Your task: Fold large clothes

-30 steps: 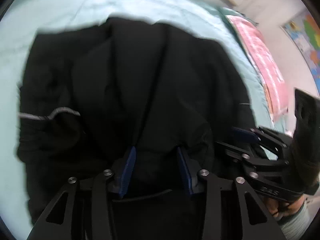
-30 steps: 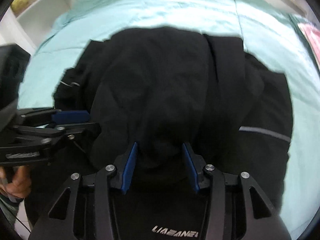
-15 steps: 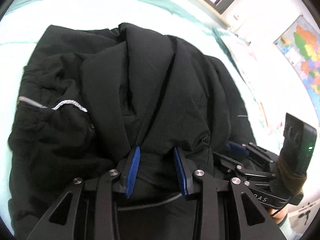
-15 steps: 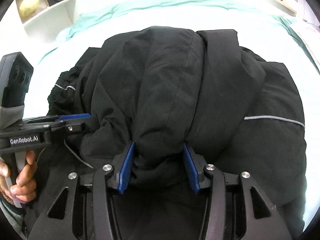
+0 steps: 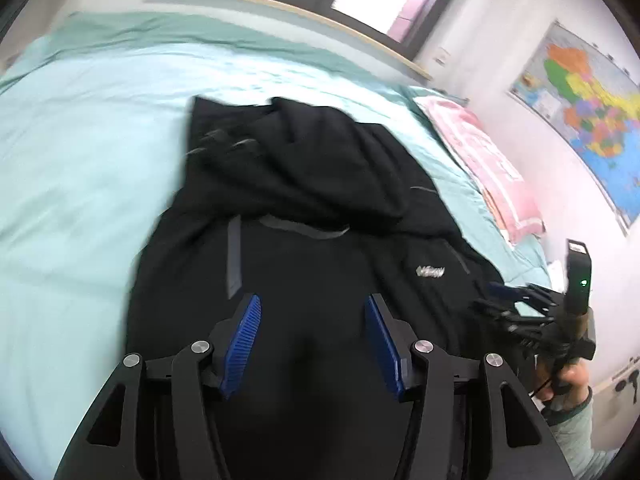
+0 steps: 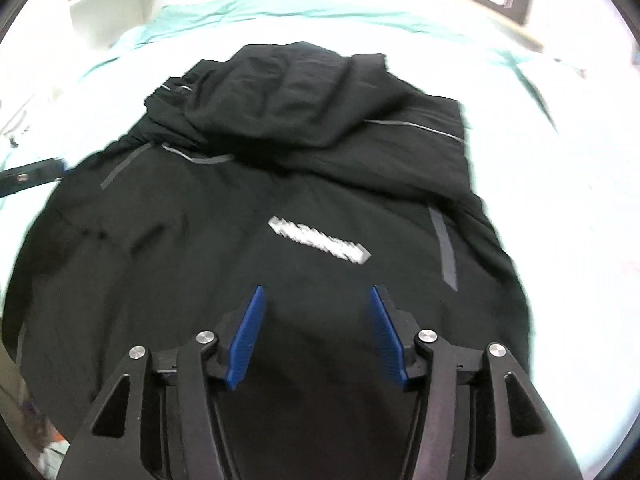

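A large black jacket (image 5: 312,208) with grey reflective strips and a white logo lies on the mint green bed (image 5: 80,152). Its far part is folded back in a heap over the flat near part. My left gripper (image 5: 312,310) is open and empty, held above the near part. My right gripper (image 6: 316,300) is open and empty above the jacket (image 6: 280,184), just short of the logo (image 6: 320,240). The right gripper also shows at the right edge of the left wrist view (image 5: 516,308), and the left gripper's fingers at the left edge of the right wrist view (image 6: 32,174).
A pink patterned pillow or blanket (image 5: 484,160) lies on the bed's right side. A colourful map (image 5: 588,112) hangs on the right wall. A window sill (image 5: 280,8) runs behind the bed. A white shelf unit (image 6: 112,8) stands at the far left.
Both grippers were shut on bunched jacket fabric; now both are open and empty and have pulled back. The carried fabric lies folded over the jacket's far part.
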The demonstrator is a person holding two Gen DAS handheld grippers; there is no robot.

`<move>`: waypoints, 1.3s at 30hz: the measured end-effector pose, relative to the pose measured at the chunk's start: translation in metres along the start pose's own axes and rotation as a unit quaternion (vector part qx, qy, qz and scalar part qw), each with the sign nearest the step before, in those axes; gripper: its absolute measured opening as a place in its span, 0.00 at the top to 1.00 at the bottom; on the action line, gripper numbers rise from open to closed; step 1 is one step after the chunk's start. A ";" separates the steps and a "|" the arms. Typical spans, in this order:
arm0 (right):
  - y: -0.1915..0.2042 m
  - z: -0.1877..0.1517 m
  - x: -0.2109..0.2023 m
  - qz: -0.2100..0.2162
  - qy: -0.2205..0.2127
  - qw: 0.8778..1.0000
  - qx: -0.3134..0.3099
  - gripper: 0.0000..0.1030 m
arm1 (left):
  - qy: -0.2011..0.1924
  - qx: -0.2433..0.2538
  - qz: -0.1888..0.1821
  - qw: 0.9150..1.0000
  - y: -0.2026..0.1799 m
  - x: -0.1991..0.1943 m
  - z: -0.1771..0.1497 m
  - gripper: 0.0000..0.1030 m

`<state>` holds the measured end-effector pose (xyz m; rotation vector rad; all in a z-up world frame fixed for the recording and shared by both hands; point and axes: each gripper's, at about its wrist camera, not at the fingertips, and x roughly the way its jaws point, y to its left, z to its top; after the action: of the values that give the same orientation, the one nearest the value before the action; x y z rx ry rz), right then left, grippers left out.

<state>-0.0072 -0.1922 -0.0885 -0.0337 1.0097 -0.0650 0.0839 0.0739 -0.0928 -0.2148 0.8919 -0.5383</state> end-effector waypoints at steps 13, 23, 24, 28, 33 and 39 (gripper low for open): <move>-0.107 -0.077 -0.050 -0.053 -0.009 0.983 0.175 0.44 | 0.014 -0.088 0.081 0.993 0.071 -0.032 -0.082 0.45; -0.146 -0.116 -0.029 -0.029 0.026 0.969 0.244 0.44 | 0.043 -0.107 0.028 0.993 0.074 -0.008 -0.087 0.45; -0.150 -0.120 -0.026 -0.012 0.026 0.966 0.256 0.44 | 0.044 -0.105 0.029 0.993 0.073 -0.007 -0.087 0.45; -0.159 -0.130 -0.017 0.033 0.022 0.956 0.291 0.44 | 0.049 -0.106 0.034 0.993 0.070 -0.001 -0.087 0.45; -0.152 -0.132 -0.012 0.100 0.023 0.951 0.293 0.60 | 0.047 -0.102 -0.003 0.994 0.058 -0.005 -0.085 0.45; -0.119 -0.115 -0.040 0.158 -0.014 0.954 0.253 0.61 | 0.004 -0.100 -0.111 0.989 0.033 -0.029 -0.078 0.45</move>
<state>-0.1303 -0.3075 -0.1091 0.5945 0.9342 -0.0283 0.0201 0.1199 -0.1341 -0.4981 0.9366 -0.6571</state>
